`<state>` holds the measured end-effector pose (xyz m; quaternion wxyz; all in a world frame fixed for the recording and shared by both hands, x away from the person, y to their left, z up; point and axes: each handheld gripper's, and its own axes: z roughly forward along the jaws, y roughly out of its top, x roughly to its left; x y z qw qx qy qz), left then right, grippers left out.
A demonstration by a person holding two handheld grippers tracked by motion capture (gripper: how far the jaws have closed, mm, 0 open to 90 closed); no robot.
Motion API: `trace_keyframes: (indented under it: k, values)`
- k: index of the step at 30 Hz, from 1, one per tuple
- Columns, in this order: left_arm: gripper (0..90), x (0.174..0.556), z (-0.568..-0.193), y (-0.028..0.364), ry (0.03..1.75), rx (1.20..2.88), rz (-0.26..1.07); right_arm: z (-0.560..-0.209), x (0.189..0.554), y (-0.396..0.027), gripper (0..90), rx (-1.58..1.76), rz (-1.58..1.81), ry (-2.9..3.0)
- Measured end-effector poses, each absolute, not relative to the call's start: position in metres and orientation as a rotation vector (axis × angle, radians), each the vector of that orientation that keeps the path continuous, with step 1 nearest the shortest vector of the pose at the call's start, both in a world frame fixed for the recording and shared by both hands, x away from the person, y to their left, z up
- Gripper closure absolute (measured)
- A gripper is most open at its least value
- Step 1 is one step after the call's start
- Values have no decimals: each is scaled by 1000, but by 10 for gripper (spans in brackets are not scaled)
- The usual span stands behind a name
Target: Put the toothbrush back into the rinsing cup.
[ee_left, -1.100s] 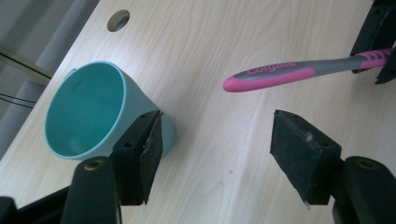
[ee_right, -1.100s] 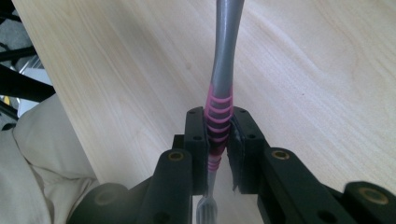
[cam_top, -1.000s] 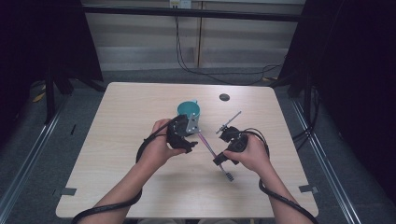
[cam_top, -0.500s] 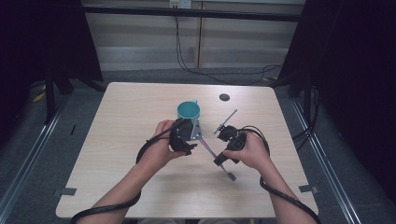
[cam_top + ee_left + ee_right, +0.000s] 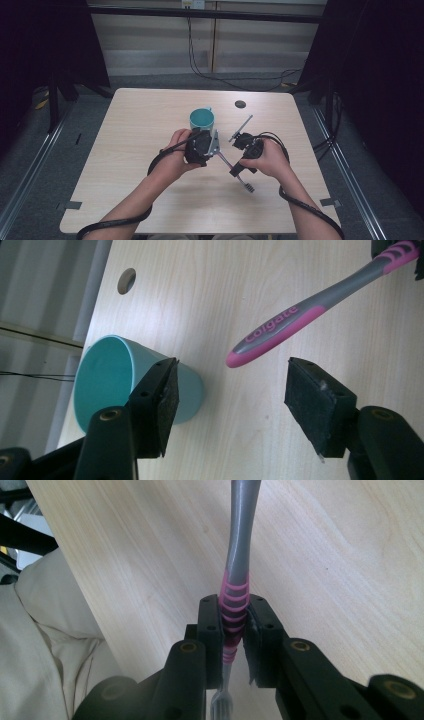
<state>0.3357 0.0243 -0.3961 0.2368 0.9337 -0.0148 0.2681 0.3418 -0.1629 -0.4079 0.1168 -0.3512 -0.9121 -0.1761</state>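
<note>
A grey and pink toothbrush (image 5: pixel 239 555) is clamped at its ribbed pink neck by my right gripper (image 5: pixel 234 611), which is shut on it. Its bristle head (image 5: pixel 248 188) points toward the near edge, and its handle (image 5: pixel 285 322) slants toward my left gripper (image 5: pixel 230 385). That gripper is open, and the handle's pink tip hangs just beyond the gap between its jaws without touching them. A teal cup (image 5: pixel 107 377) stands upright on the table, partly hidden behind one jaw. From above, the cup (image 5: pixel 202 120) sits just beyond the left gripper (image 5: pixel 214 149), with the right gripper (image 5: pixel 236 171) beside it.
The light wooden table (image 5: pixel 130 125) has a round dark hole (image 5: pixel 240 104) near its far edge, also visible past the cup (image 5: pixel 126 281). Cables trail from both grippers to the near edge. Dark floor and metal rails surround the table.
My left gripper has drawn back a little from the cup toward the toothbrush handle. The right hand, with the toothbrush in its gripper, has barely shifted.
</note>
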Motion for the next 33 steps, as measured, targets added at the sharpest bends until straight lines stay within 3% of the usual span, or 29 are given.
trace_keyframes:
  k: [15, 22, 28, 33]
  values:
    - [417, 329, -398, 21, -195, 2594, 847, -409, 346, -159, 786, -968, -454, -2656]
    - [449, 320, -399, 12, -368, 2610, 936, -408, 348, -159, 786, -927, -435, -2672]
    - [524, 313, -401, 5, -512, 2618, 955, -408, 348, -158, 786, -924, -421, -2673]
    - [606, 311, -403, 2, -532, 2636, 950, -406, 348, -158, 786, -915, -426, -2674]
